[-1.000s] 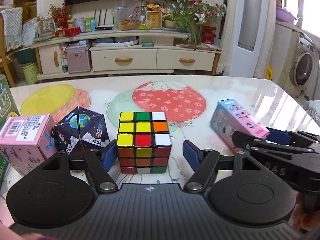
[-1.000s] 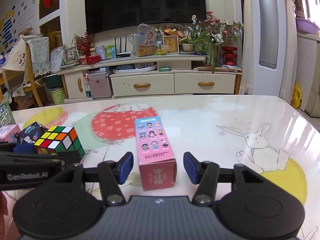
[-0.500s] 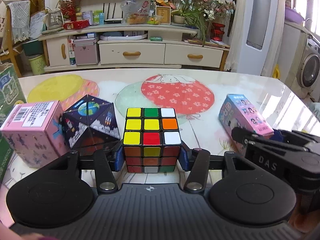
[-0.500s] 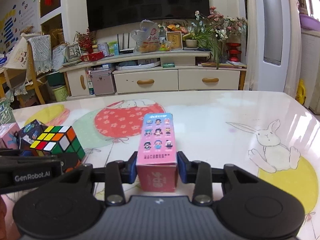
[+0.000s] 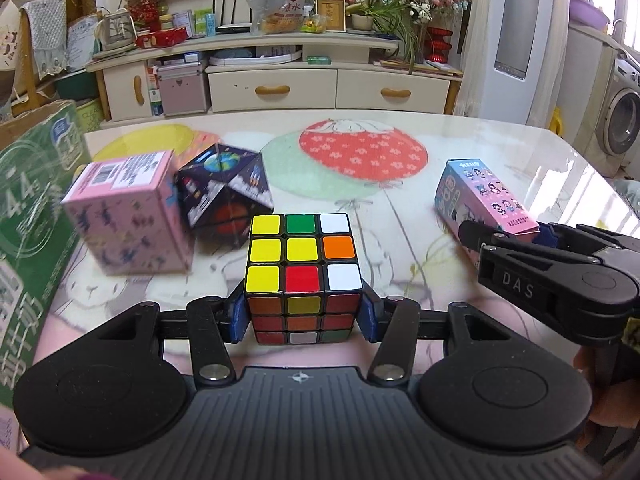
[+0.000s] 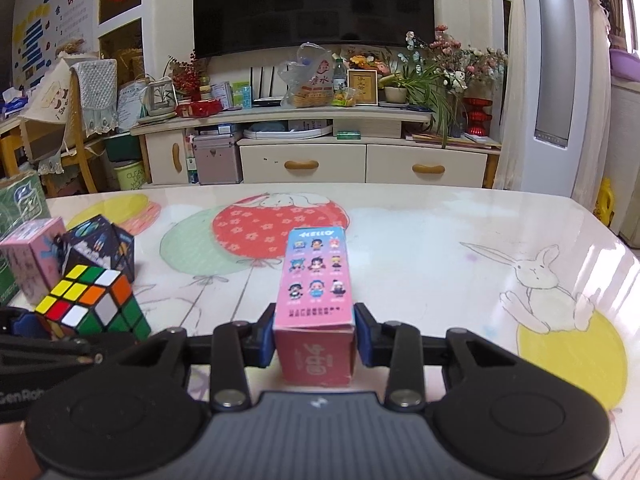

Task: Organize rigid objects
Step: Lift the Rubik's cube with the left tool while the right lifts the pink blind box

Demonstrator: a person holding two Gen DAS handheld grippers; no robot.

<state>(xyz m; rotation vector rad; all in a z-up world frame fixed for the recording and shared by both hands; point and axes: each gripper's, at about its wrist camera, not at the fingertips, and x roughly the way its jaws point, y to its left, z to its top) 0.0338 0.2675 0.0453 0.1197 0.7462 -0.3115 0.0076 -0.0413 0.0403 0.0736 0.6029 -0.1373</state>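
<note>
The left gripper (image 5: 302, 316) has its blue pads clamped on the two side faces of the puzzle cube (image 5: 303, 276), low on the table (image 5: 460, 152), and the right gripper (image 6: 315, 336) is pinched across the near end of the long pink figure box (image 6: 316, 280), whose long axis runs straight away from its fingers. Out past the cube, up and to the left, the dark space-print cube (image 5: 224, 196) and the pink carton (image 5: 128, 216) sit side by side by the green box (image 5: 32, 208). That cluster looks to me the likely place for gathering, and the left hand is clearly nearer it.

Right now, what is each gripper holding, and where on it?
Left gripper: puzzle cube, clamped on its lower left and right sides. Right gripper: pink figure box, near end.
</note>
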